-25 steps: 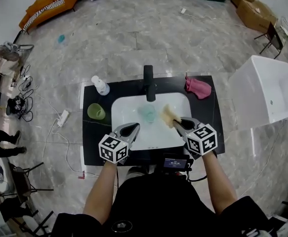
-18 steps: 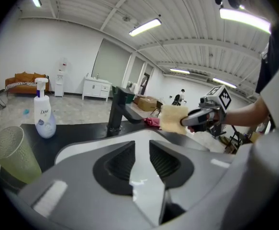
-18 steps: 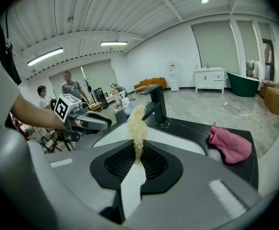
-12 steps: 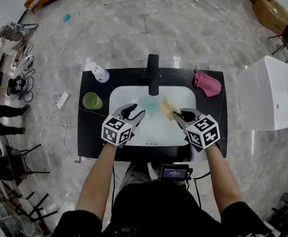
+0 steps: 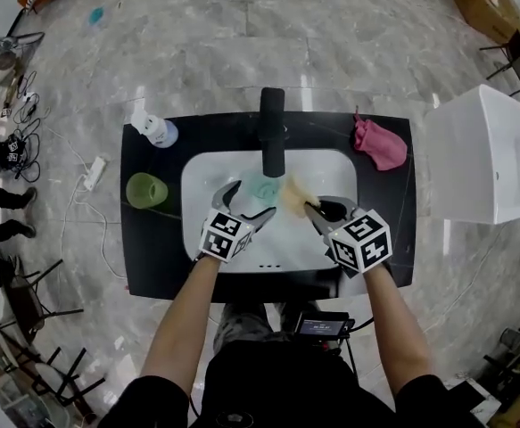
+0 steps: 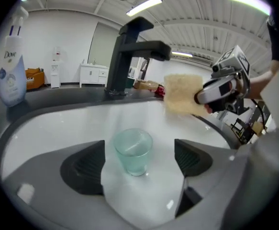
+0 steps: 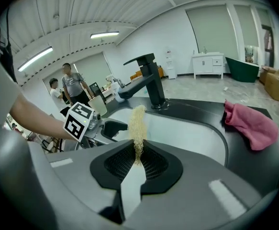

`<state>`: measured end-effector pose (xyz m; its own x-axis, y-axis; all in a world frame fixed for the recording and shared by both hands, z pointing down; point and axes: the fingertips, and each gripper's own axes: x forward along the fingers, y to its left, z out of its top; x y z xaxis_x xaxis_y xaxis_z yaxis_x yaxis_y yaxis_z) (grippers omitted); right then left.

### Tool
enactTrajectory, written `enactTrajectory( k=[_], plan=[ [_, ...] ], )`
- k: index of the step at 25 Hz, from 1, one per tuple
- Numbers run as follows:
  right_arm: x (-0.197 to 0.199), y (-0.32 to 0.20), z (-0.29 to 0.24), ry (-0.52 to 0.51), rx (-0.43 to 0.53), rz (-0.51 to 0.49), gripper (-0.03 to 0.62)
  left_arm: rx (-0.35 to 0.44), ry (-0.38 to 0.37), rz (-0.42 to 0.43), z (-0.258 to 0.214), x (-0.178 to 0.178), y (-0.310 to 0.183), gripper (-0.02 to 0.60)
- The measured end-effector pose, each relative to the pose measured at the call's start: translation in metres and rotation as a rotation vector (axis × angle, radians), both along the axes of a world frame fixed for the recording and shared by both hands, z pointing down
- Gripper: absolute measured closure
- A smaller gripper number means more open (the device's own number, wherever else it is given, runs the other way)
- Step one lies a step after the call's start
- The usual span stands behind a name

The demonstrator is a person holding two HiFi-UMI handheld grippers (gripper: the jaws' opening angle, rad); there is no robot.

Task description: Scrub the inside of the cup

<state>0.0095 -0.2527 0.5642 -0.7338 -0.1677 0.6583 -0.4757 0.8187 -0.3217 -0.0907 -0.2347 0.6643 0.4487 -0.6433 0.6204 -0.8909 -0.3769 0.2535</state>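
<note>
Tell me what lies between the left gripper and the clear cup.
Only bare sink, per the left gripper view: the left gripper, jaws just opened, flanks the cup untouched.

A black faucet (image 5: 272, 132) stood at the back of the black table (image 5: 152, 257). A white bottle (image 5: 155, 130) and a green tumbler (image 5: 146, 190) sat at its left side, well apart from a crumpled pink cloth (image 5: 380, 144) at the right.

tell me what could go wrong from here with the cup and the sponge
1. The left gripper has just been opening its jaws; they stand apart with the pale green translucent cup between them, untouched. The cup stands free on the smooth white sink basin, so a lopsided close could tip or shove it.
2. The right gripper pinches the yellow sponge by one end; hard scrubbing might pull it loose.
</note>
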Motion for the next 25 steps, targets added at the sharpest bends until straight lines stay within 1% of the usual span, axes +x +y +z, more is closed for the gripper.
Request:
enactTrajectory(
  k=[3,13,21,22,23,25],
  plan=[
    [0.0,0.0,0.009,0.014,-0.01,0.004,0.553,-0.008,0.0,0.01,0.016,0.005,-0.006,0.146],
    [0.007,0.0,0.021,0.02,-0.019,0.017,0.553,-0.025,0.01,-0.037,0.06,0.011,-0.026,0.14],
    [0.02,0.004,0.024,0.029,-0.029,0.031,0.553,-0.005,0.025,-0.046,0.072,0.02,-0.037,0.144],
    [0.022,0.005,0.024,0.03,-0.03,0.032,0.553,-0.004,0.023,-0.053,0.073,0.02,-0.039,0.157],
    [0.024,0.005,0.024,0.031,-0.031,0.033,0.553,-0.001,0.019,-0.059,0.073,0.02,-0.04,0.203],
    [0.027,0.006,0.025,0.032,-0.034,0.034,0.553,0.004,0.01,-0.062,0.073,0.019,-0.041,0.209]
  ],
)
